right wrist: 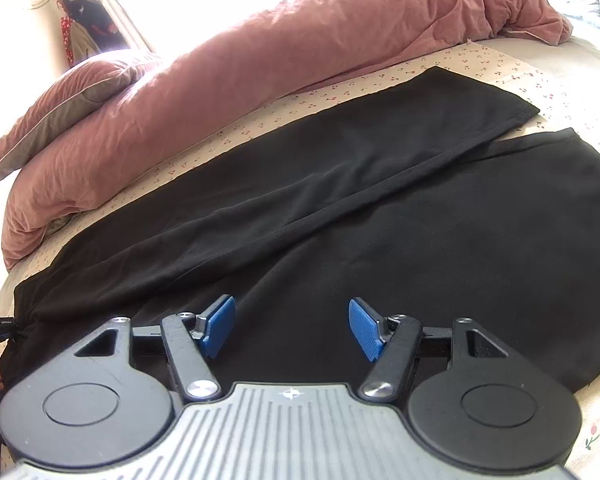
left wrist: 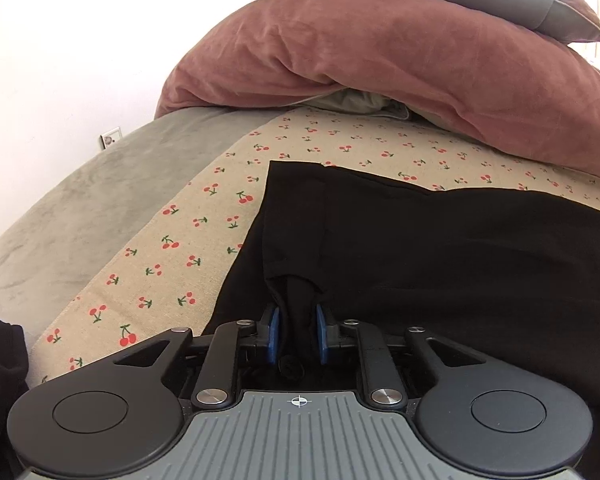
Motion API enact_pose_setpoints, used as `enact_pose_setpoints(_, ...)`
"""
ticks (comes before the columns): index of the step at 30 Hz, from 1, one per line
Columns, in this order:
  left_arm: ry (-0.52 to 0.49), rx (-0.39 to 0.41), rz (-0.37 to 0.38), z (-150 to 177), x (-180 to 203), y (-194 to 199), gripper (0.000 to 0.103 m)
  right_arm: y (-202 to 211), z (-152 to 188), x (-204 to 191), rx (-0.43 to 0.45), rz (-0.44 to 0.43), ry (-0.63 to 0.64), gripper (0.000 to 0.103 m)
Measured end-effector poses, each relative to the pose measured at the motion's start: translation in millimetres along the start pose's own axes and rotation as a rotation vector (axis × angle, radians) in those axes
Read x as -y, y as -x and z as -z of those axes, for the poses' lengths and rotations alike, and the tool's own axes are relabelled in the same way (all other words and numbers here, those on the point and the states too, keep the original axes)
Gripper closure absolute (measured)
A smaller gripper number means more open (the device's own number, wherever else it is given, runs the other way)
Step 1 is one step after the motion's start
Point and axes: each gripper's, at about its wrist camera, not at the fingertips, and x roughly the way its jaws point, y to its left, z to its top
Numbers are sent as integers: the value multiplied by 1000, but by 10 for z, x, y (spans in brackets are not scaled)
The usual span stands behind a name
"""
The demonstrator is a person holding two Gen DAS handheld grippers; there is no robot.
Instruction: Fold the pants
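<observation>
The left claw (left wrist: 297,332) pinches a bunched bit of the black pants (right wrist: 340,184) at their waist end, pads pressed onto the cloth, while the right claw (right wrist: 291,326) hangs spread wide above the near leg, holding nothing. The pants lie flat on the cherry-print sheet (left wrist: 172,248), just beside the pink duvet (right wrist: 260,48). With only a narrow pinch, the fabric could slip or drag crooked when lifted, I judge.
</observation>
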Motion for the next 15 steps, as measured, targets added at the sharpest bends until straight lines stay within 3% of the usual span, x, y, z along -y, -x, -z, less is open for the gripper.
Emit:
enact_pose_setpoints(11,-16,36,-123,-45,1,70,90,70,24,34,28,-13,-3,41)
enact_pose_setpoints(15,66,10,-124,-81,-81,29,90,84,32,40,49,2,-20,41)
